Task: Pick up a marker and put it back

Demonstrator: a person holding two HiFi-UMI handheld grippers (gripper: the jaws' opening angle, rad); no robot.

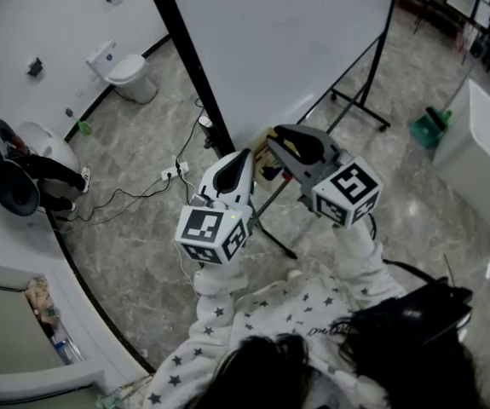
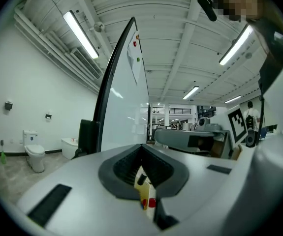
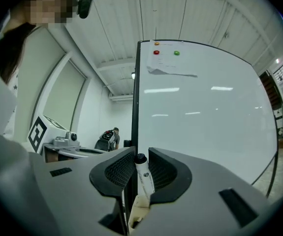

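Observation:
A marker with a white body and a black cap stands between the pads of my right gripper, which is shut on it. In the head view that gripper is at the lower edge of the whiteboard, over the cream marker tray. My left gripper is just to its left, pointing at the same tray. Its jaws meet at the tips and hold nothing. Below them the tray shows with red and blue caps and one black cap.
The whiteboard stands on a black wheeled frame on a grey tiled floor. A power strip with cables lies by its left leg. A toilet and a crouching person are at the left, a white counter at the right.

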